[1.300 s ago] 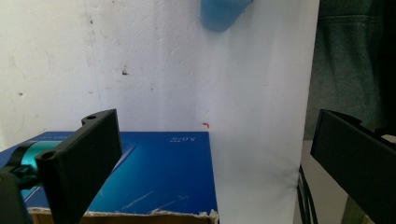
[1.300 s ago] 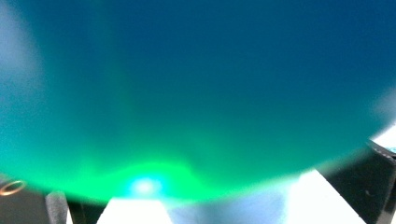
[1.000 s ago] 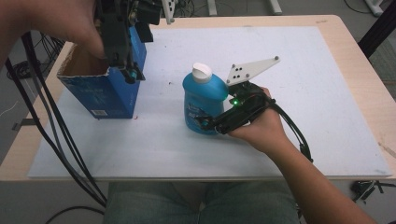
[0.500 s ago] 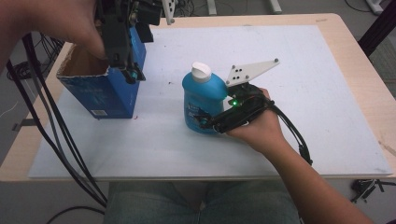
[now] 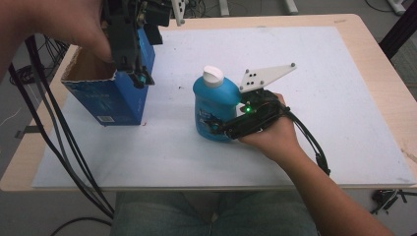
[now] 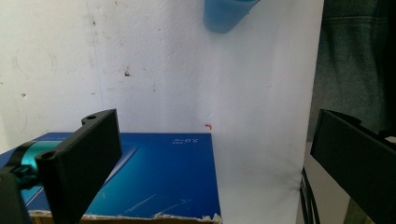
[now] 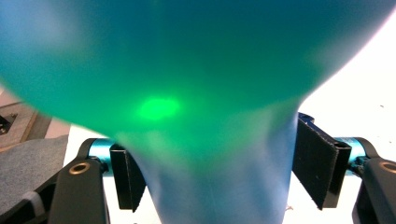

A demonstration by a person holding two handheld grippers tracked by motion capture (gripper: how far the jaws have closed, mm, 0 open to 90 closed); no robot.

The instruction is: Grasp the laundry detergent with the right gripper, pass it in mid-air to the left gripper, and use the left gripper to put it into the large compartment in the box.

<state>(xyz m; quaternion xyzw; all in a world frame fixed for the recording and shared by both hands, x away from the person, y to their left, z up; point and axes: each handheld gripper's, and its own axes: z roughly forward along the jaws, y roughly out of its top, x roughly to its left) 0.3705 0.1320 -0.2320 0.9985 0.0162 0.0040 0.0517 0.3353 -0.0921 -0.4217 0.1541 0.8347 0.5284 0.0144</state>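
bottle [image 5: 212, 105]: upright mid-surface [image 5: 319, 73], 1 white cap | right gripper [image 5: 231, 129]: fingers closing around its handle | left gripper [image 5: 133, 69]: fingers spread over open blue box [image 5: 110, 98] at far left | cables [image 5: 59, 147] beside box

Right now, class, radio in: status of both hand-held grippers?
Left hand-held gripper open at box. Right hand-held gripper closing round blue bottle. Nothing blocking.

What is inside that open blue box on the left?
The blue box shows a bare brown inner wall near its torn rim. The hand and left gripper above it cover the rest, so any contents stay hidden.
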